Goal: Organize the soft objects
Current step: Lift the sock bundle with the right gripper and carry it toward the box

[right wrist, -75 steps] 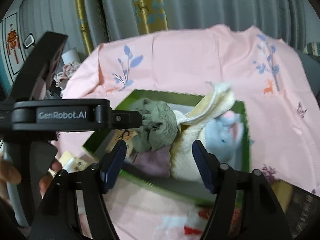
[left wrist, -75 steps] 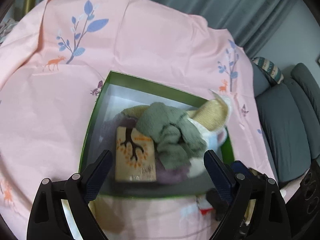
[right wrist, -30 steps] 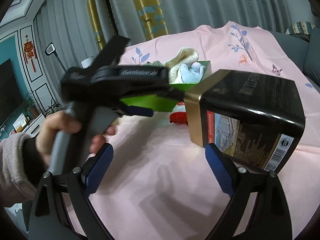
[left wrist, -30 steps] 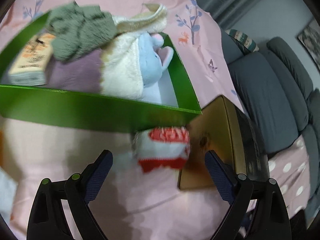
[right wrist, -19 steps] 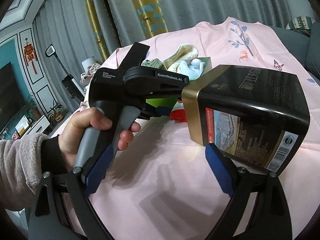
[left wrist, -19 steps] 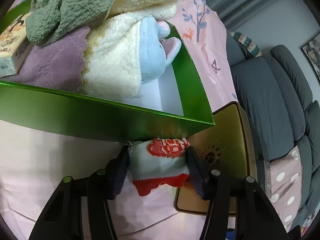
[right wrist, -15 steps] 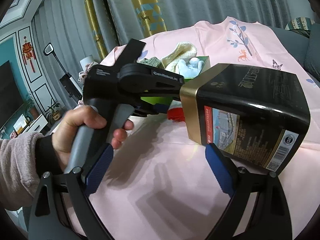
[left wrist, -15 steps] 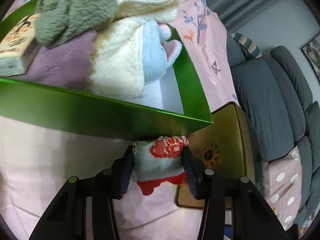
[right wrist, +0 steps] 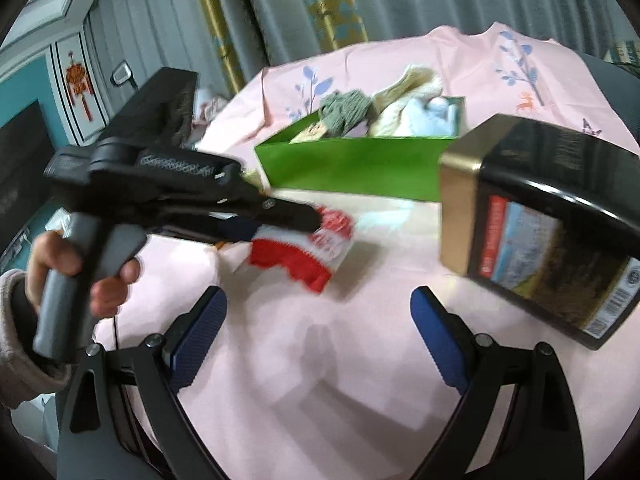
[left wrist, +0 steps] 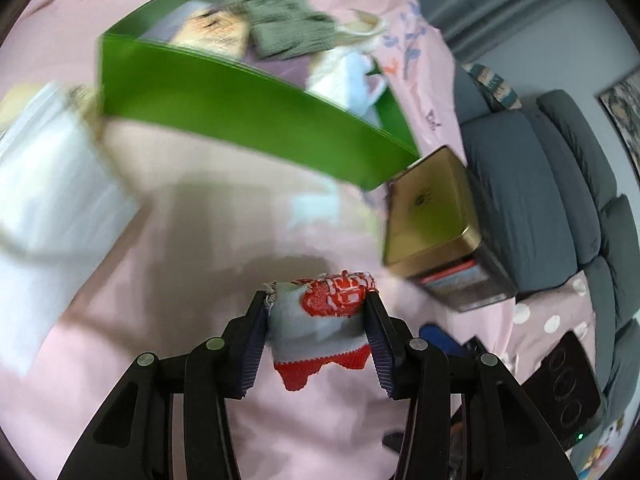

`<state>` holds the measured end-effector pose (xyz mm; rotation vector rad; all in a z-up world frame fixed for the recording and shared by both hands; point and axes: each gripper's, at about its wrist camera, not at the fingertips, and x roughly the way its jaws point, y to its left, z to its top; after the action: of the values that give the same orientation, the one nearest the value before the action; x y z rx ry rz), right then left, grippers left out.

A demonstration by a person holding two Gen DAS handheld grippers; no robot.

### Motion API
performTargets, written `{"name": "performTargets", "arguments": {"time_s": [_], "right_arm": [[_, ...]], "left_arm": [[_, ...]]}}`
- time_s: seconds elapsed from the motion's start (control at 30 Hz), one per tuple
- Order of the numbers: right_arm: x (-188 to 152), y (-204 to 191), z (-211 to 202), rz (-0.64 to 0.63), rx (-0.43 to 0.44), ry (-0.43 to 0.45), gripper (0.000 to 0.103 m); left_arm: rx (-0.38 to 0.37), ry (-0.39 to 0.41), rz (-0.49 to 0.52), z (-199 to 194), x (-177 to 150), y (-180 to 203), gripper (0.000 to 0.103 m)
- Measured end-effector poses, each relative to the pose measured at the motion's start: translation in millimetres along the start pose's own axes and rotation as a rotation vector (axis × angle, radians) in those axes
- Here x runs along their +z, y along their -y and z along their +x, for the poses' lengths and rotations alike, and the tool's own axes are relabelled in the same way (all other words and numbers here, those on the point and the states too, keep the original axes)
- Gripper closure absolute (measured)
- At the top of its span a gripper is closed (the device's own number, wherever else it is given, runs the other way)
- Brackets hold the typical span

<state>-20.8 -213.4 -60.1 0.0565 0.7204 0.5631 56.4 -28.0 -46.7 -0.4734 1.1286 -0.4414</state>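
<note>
My left gripper (left wrist: 316, 320) is shut on a red, white and grey knitted sock (left wrist: 320, 328) and holds it above the pink cloth. In the right wrist view the sock (right wrist: 312, 248) hangs from the left gripper (right wrist: 316, 216). A green box (left wrist: 248, 96) farther back holds a grey-green knit (left wrist: 288, 20), a cream towel, a pale blue plush (left wrist: 356, 76) and a purple cloth. The box also shows in the right wrist view (right wrist: 360, 164). My right gripper (right wrist: 320, 320) is open and empty, low over the cloth.
A black and gold tin (left wrist: 440, 224) lies on its side right of the box, also in the right wrist view (right wrist: 540, 216). A white packet (left wrist: 48, 184) lies at the left. A grey sofa (left wrist: 560, 184) stands to the right. Curtains hang behind.
My left gripper closed on the sock beside the tin, then lifted and pulled it back from the green box. My right gripper stayed open and nearly still.
</note>
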Motion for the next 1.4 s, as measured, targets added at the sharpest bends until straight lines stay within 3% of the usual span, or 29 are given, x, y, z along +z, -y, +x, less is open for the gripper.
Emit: {"name": "performTargets", "arguments": {"time_s": [0.1,0.27,0.33,0.4,0.47,0.53,0.57,0.73,0.97,1.4], "right_arm": [[-0.4,-11.5,11.6,-0.045,0.004,-0.049,0.014],[-0.5,-22.0,37.0,-0.082,0.025,-0.136,0.023],[2.2,-24.2,44.7,-0.092,0.028,-0.149,0.028],[5.6,-25.8,48.9,-0.098,0.037,-0.147,0.032],[8.7,-27.4,55.2,-0.097,0.032,-0.164,0.038],[10.8,-30.5,61.3,-0.102,0.039,-0.18,0.056],[11.3,-33.1,62.6,-0.107,0.039,-0.182,0.059],[14.2,-36.7,64.1,-0.105,-0.004,-0.186,0.065],[16.4,-45.7,58.2,-0.128,-0.049,-0.188,0.068],[22.3,-67.9,22.8,-0.166,-0.054,-0.122,0.069]], "left_arm": [[0.024,-0.015,-0.028,-2.7,-8.3,-12.3,0.056],[-0.009,-0.034,-0.073,0.0,-10.4,-23.4,0.051],[0.004,-0.033,-0.066,0.1,-11.1,-24.0,0.042],[-0.003,-0.033,-0.062,-0.1,-11.7,-26.0,0.04],[-0.012,-0.035,-0.051,-0.6,-12.7,-27.3,0.04],[-0.008,-0.028,-0.04,-1.8,-14.9,-30.2,0.04],[-0.003,-0.021,-0.037,-2.3,-15.4,-30.6,0.04],[-0.034,0.006,-0.063,-3.3,-19.0,-38.6,0.04],[-0.042,0.021,-0.006,-5.4,-27.8,-28.3,0.04],[-0.093,0.091,0.027,-43.5,-44.2,-17.4,0.04]]}}
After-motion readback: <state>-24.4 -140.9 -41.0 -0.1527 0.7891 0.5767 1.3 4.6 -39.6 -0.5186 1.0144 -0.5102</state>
